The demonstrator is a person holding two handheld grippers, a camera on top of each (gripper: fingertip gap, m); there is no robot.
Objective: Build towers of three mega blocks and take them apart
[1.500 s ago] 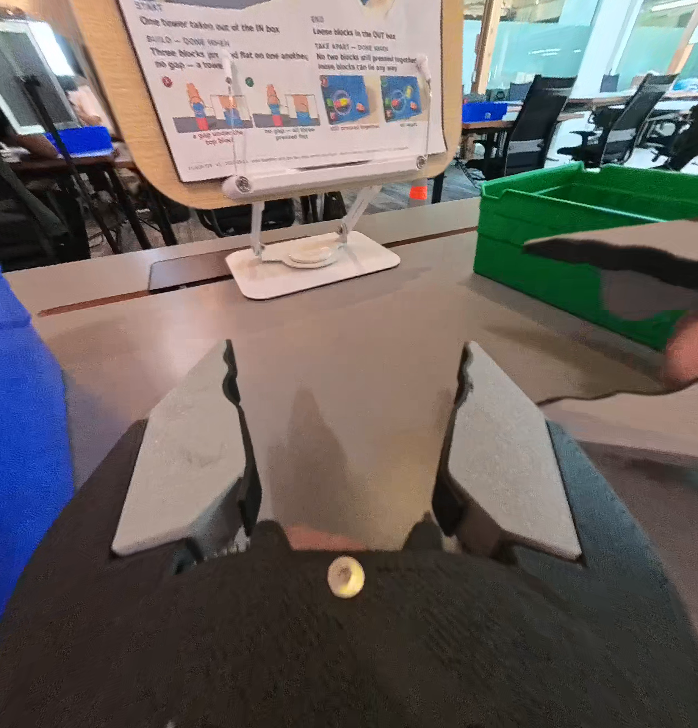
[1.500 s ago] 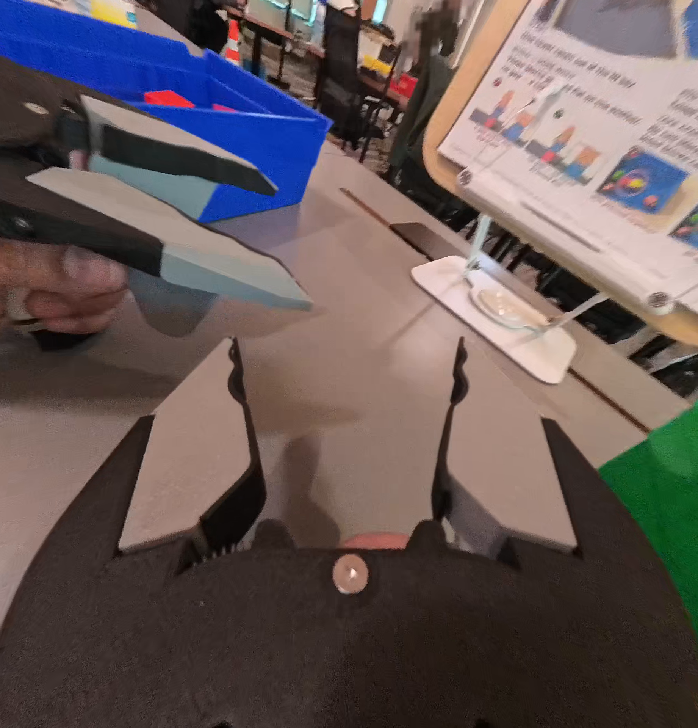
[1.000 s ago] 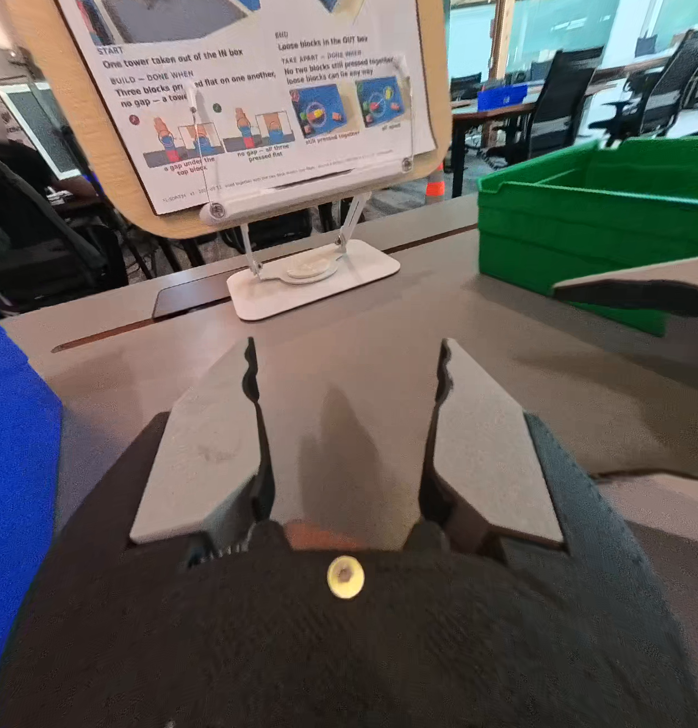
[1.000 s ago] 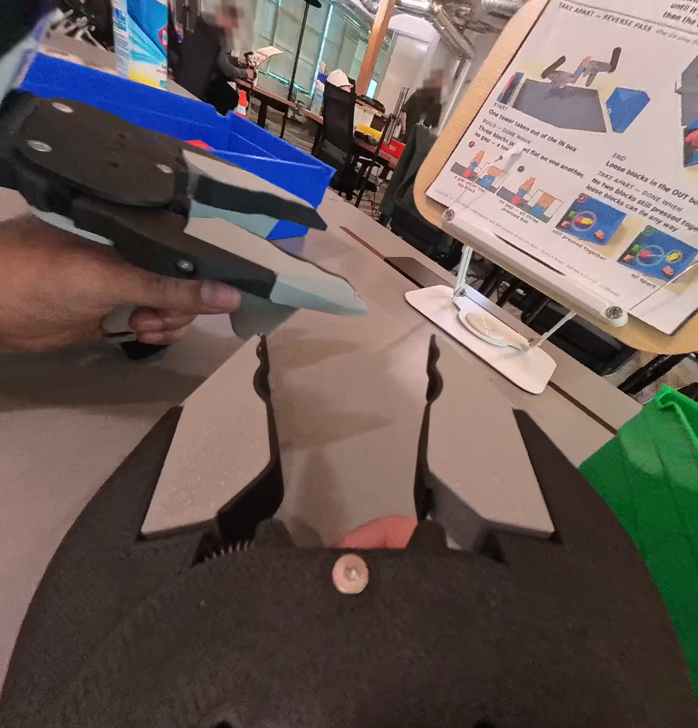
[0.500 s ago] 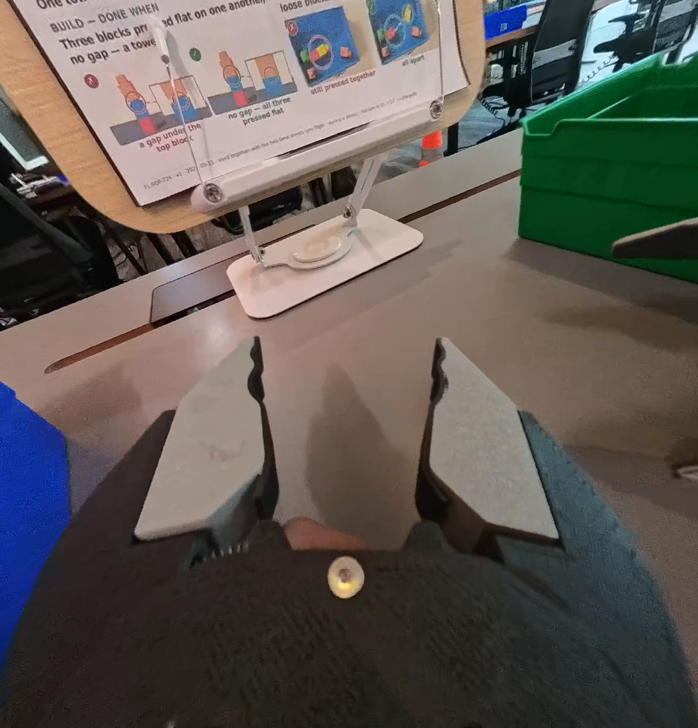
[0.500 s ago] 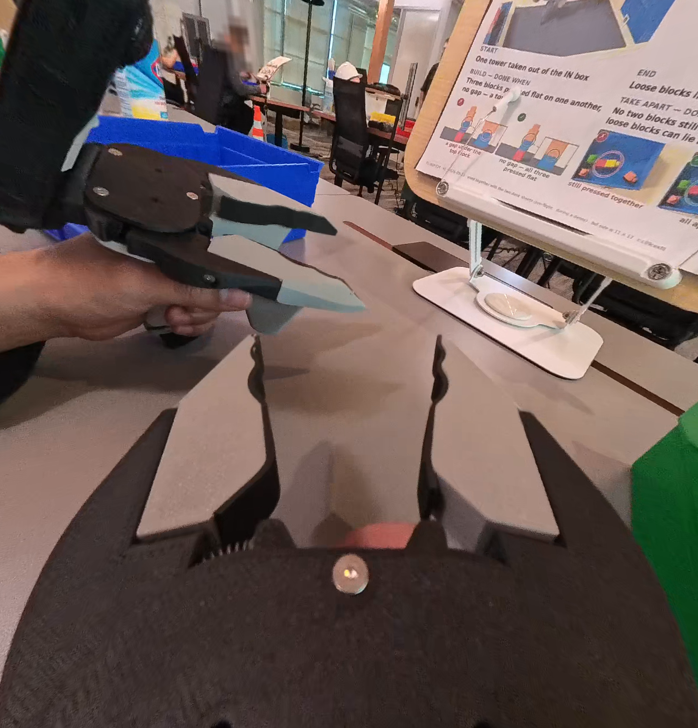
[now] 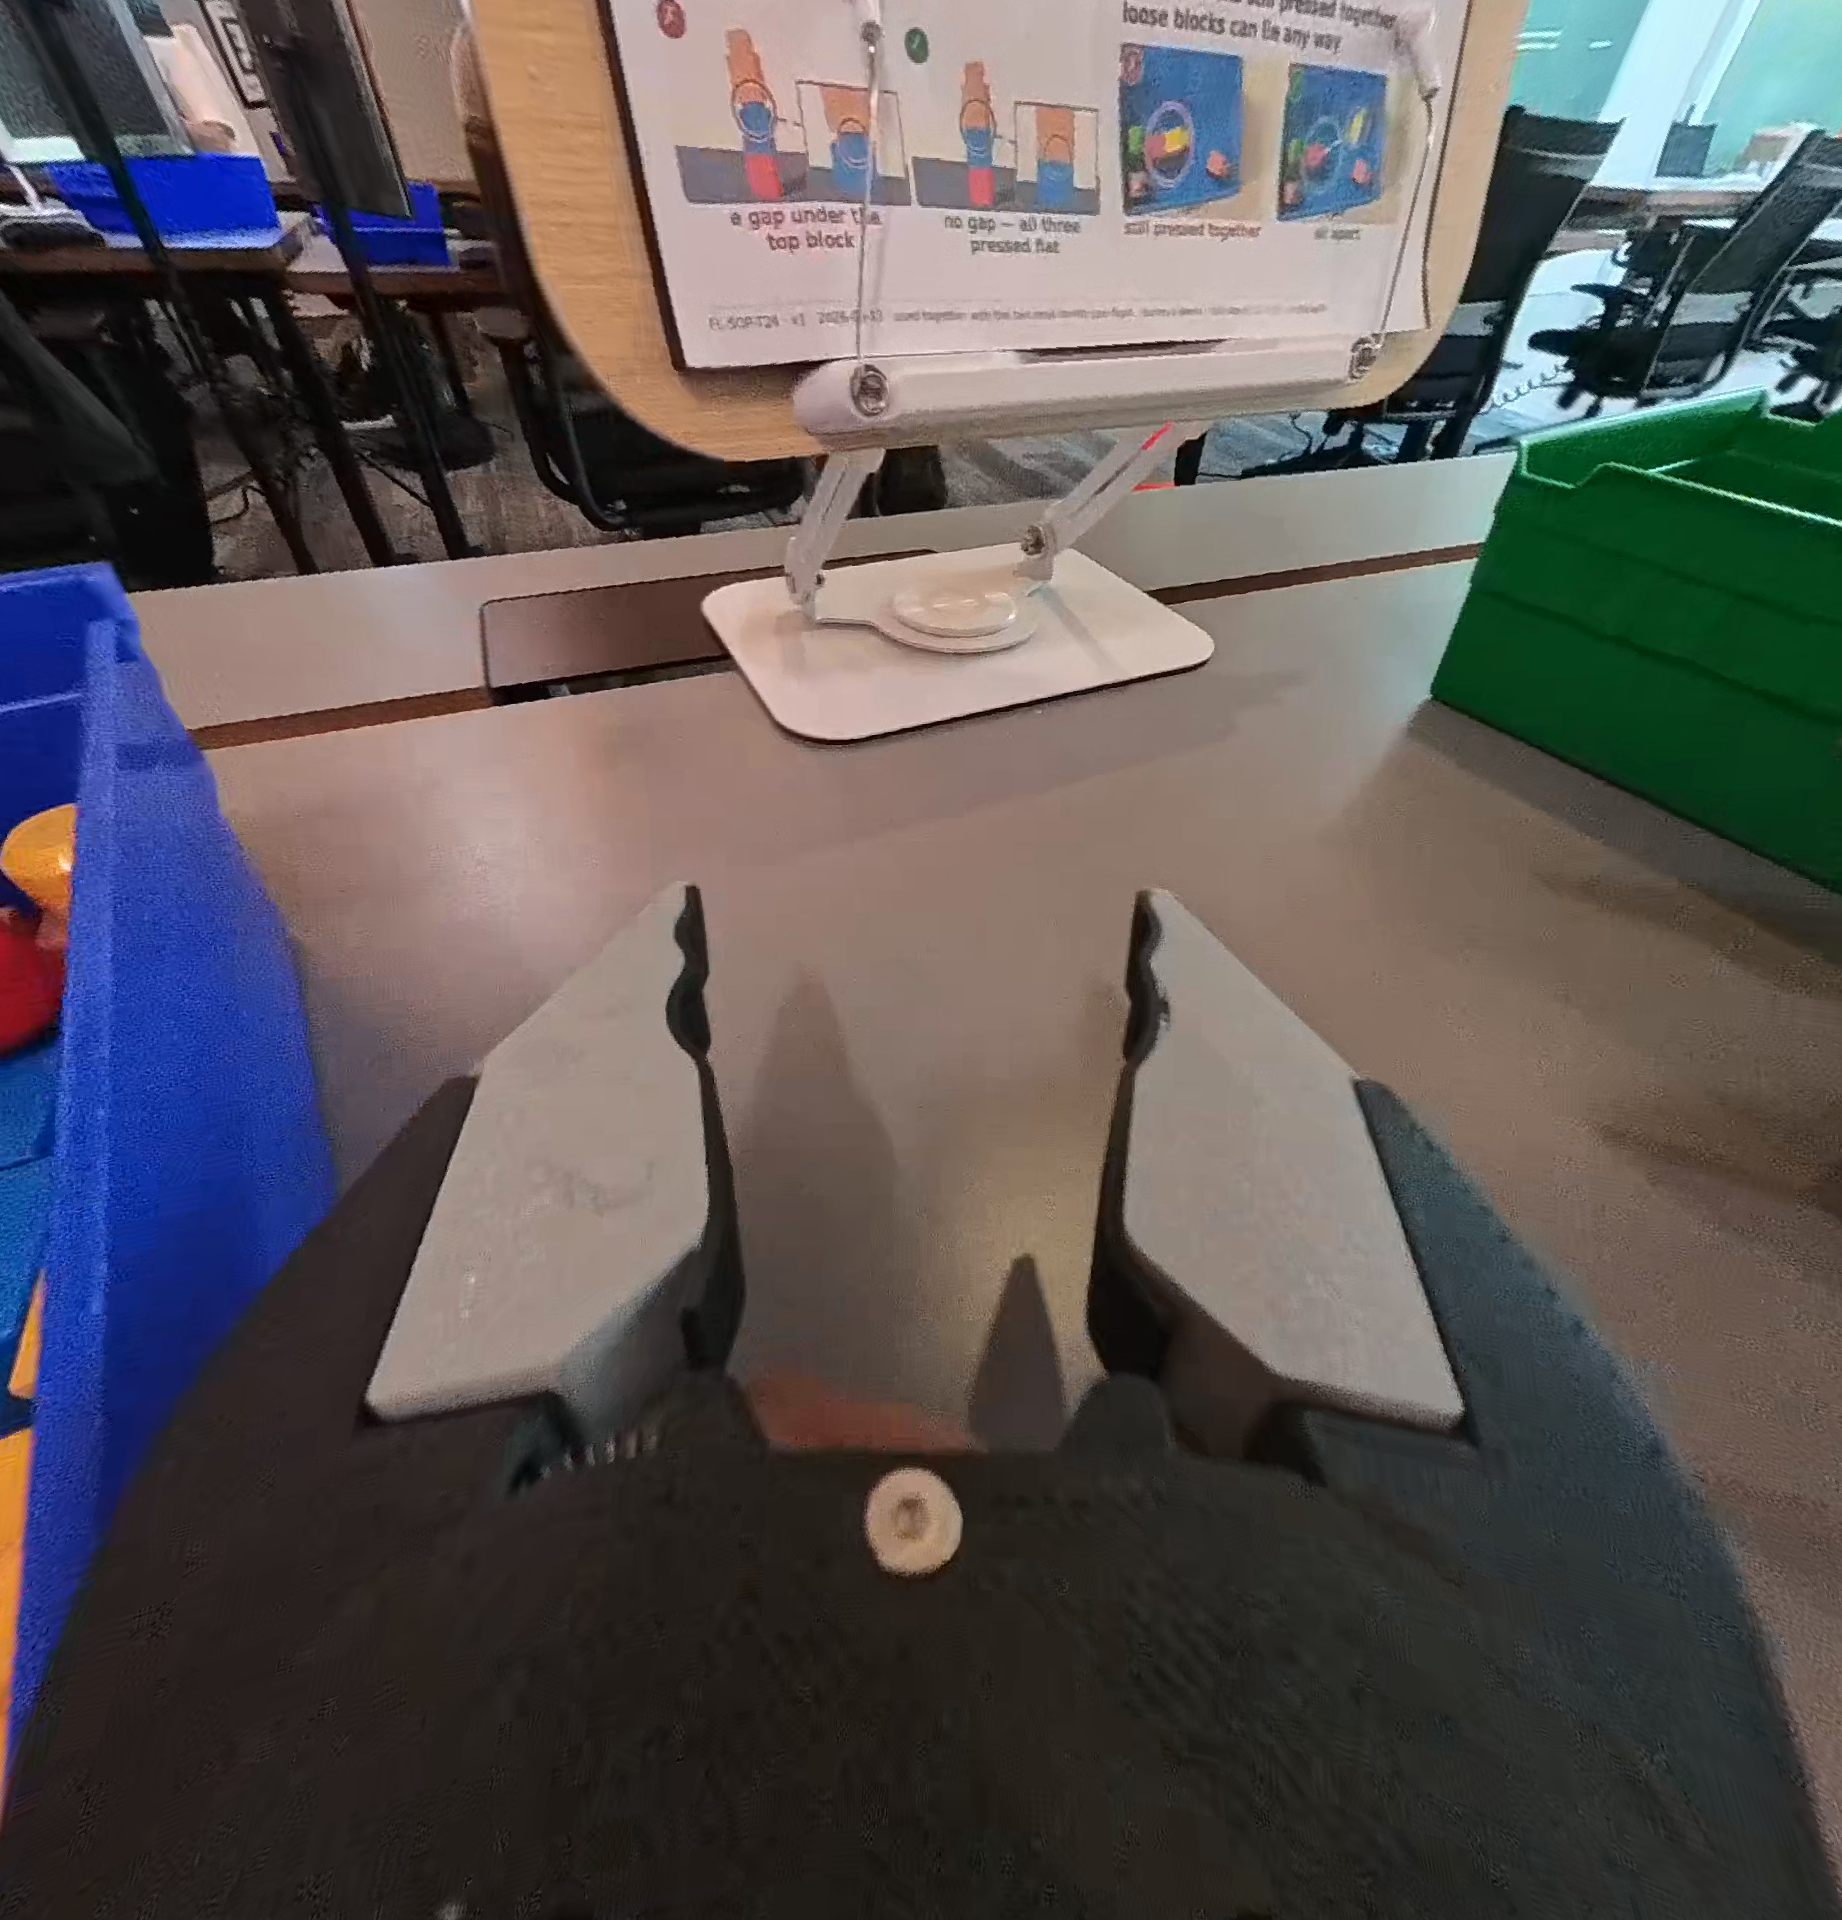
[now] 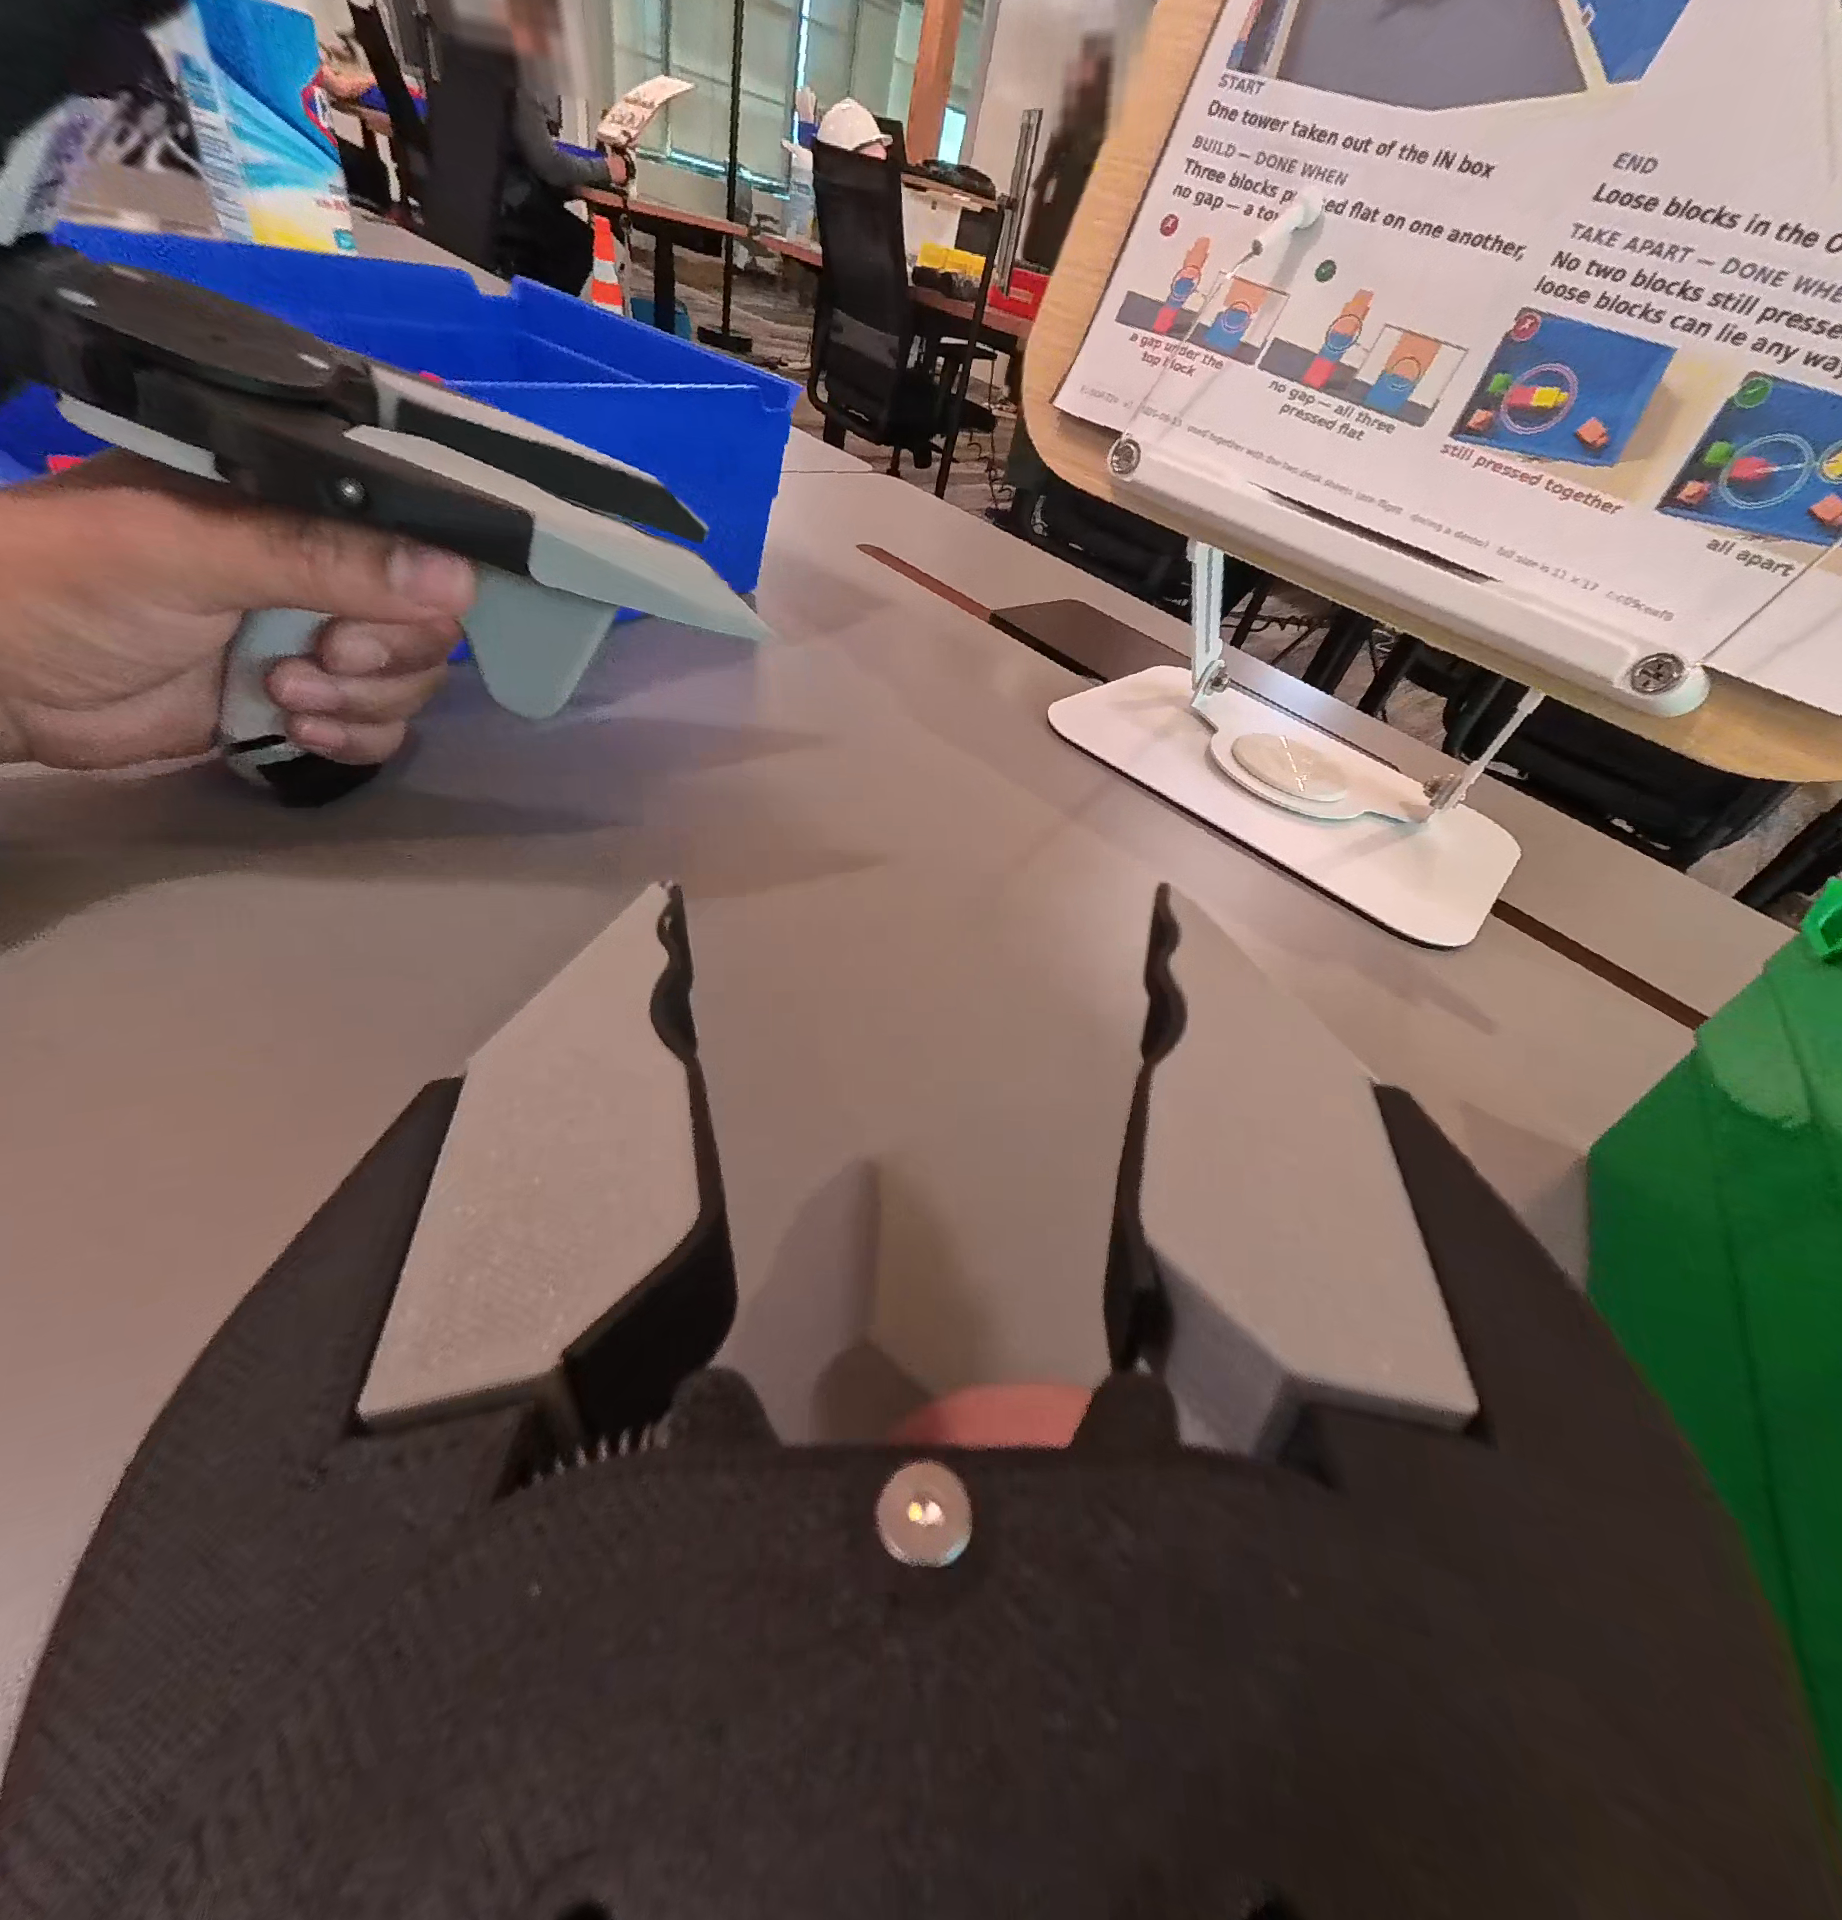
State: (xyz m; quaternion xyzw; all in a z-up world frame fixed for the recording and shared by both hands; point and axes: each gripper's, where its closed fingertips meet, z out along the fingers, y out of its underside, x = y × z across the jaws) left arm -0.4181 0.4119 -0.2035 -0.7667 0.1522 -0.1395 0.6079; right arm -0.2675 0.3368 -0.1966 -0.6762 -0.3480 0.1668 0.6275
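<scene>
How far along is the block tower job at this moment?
Barely started. Nothing looks built: the table between the bins holds no blocks. Both the left gripper and right gripper are open and empty. Red and orange blocks lie in the blue bin; picking, stacking and taking apart remain.

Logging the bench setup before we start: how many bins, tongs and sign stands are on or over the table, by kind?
Bins: 2, the blue bin and the green bin
Tongs: 2, the left tongs and the right tongs, both open and empty
Sign stands: 1, the white sign stand
Total: 5
</scene>
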